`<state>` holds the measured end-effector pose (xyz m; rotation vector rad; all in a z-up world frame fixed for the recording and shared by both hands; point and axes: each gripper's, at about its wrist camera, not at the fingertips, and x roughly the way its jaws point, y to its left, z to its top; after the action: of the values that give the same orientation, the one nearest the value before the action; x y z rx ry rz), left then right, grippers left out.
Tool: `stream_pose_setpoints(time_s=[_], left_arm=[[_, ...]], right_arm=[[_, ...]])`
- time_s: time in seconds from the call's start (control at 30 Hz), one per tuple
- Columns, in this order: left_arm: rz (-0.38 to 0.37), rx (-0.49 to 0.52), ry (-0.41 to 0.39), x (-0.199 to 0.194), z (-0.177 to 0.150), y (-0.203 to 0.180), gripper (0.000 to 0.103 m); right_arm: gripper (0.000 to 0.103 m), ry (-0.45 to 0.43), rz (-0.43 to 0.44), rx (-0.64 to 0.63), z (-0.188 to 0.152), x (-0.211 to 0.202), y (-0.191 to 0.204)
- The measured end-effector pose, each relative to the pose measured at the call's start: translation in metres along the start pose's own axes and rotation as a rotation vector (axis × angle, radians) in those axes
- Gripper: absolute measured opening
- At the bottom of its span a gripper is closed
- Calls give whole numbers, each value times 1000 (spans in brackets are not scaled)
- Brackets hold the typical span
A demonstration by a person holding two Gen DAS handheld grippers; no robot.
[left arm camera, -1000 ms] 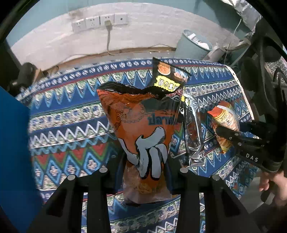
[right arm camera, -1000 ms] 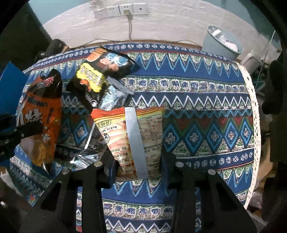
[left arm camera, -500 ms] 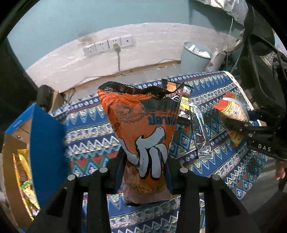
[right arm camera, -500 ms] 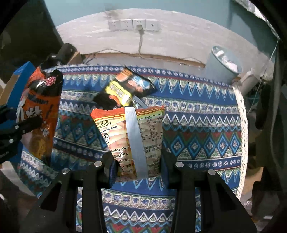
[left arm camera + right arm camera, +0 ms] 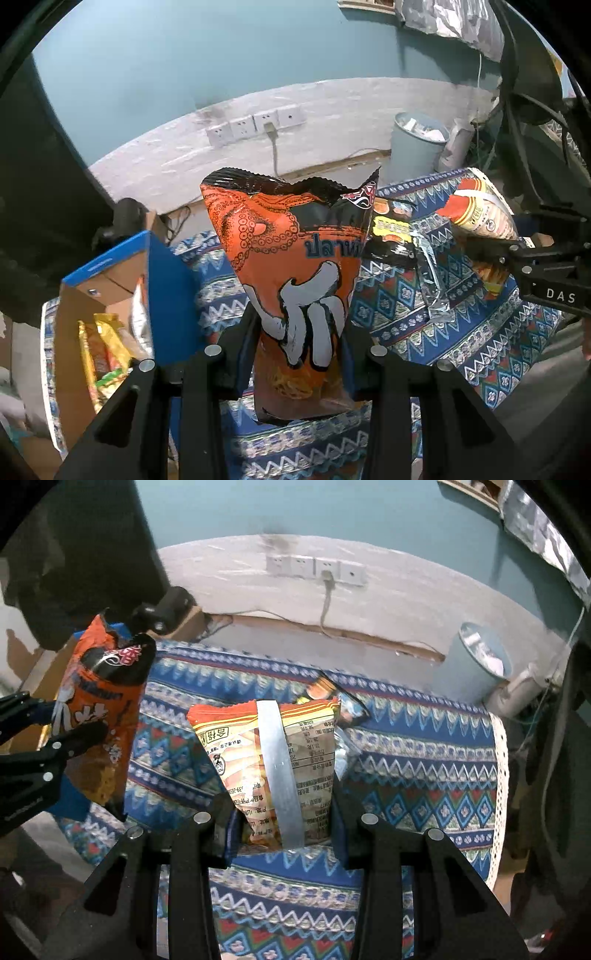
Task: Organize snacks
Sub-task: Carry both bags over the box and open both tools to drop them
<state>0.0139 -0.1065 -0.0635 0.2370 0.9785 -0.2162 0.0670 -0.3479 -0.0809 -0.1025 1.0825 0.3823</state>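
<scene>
Both bags are now off the tabletop [image 5: 424, 738] and carried higher than a second ago — then the wrist views looked down on the patterned cloth, now they take in the wall sockets and the teal wall above.

Left hand-held gripper [image 5: 301, 354]: pinching the lower part of the orange squid bag [image 5: 291, 266], which stands upright between the fingers, top seal crumpled. In the last second the view has swung left, and the blue cardboard box [image 5: 166, 291] has come into sight at the table's left end. It is open, and yellow and green packets [image 5: 103, 350] already stand inside it. The bag is near the box but not yet over its opening.

Right hand-held gripper [image 5: 284, 827]: pressed onto the lower part of the pale orange snack bag [image 5: 269, 753], back side with its silver seam facing the camera. That bag hangs over the middle of the cloth, well apart from the box.

Left on the tabletop: a black and yellow packet [image 5: 391, 232] and a clear empty-looking wrapper [image 5: 432, 280], lying just beside each other.

Reading: pick-up of both bags is done — transfer to the box is under way, left bag first by position. Probable next need is to bring the squid bag over the open top and lower it among the packets before letting go; the tall soft bag may catch on the box wall.
</scene>
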Motion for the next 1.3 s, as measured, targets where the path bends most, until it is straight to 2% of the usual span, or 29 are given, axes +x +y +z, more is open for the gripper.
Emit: stream_pose_setpoints(time_s=[0.47,0.63,1.3], left_arm=[[83,-38,-63,-39,-13,47,39],[66,-92,-70,-47,-18,70,39],[116,-230,-67,-57,-56,161,39]], right_arm=[[38,-63,72,-95,30,-24,63],[38,-76,107,-121,43,-26,87],[38,-54,190,-245,80,-3,186]])
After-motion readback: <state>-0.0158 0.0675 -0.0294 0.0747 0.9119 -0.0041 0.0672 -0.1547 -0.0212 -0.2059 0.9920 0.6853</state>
